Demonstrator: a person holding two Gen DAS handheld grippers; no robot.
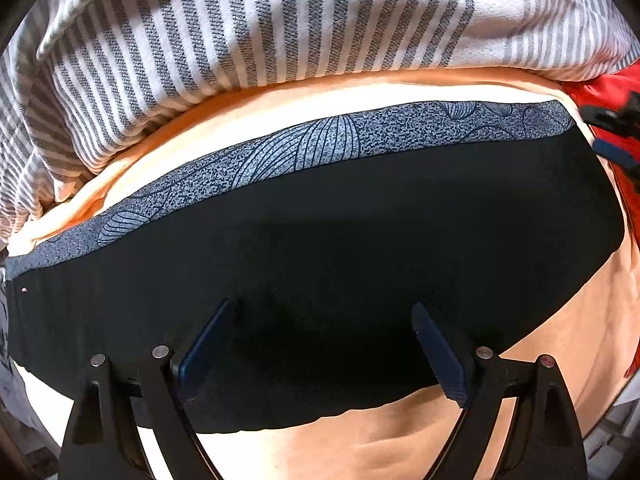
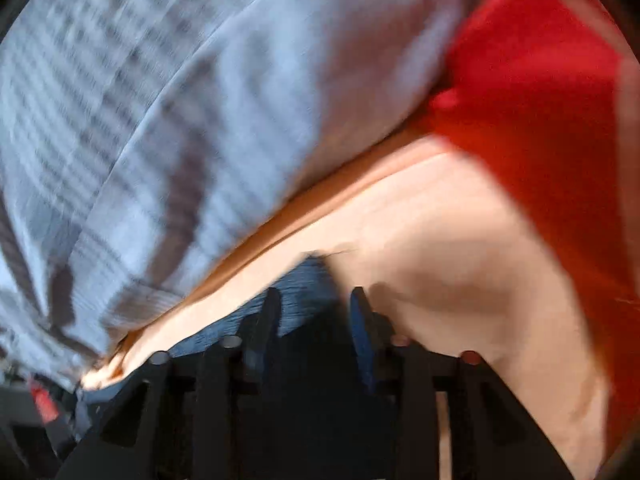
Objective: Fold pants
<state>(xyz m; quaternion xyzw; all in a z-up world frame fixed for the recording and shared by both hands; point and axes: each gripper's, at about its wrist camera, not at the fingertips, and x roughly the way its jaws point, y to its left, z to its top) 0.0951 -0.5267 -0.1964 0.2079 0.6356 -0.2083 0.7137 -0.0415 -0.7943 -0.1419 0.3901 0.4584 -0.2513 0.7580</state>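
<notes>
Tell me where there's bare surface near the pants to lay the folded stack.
Bare peach sheet lies open below the black pants' near hem, running up their right side toward the red cloth. Only a thin peach strip separates the patterned waistband from the striped fabric; that far side is crowded.

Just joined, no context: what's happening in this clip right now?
A person with two handheld grippers is folding dark pants that have a blue patterned band, laid on a peach sheet. The left gripper is open above the dark fabric, gripping nothing. The right gripper is at the band's corner with its jaws close together; that view is blurred, so a grip can't be confirmed. Striped fabric and red cloth lie beyond.
</notes>
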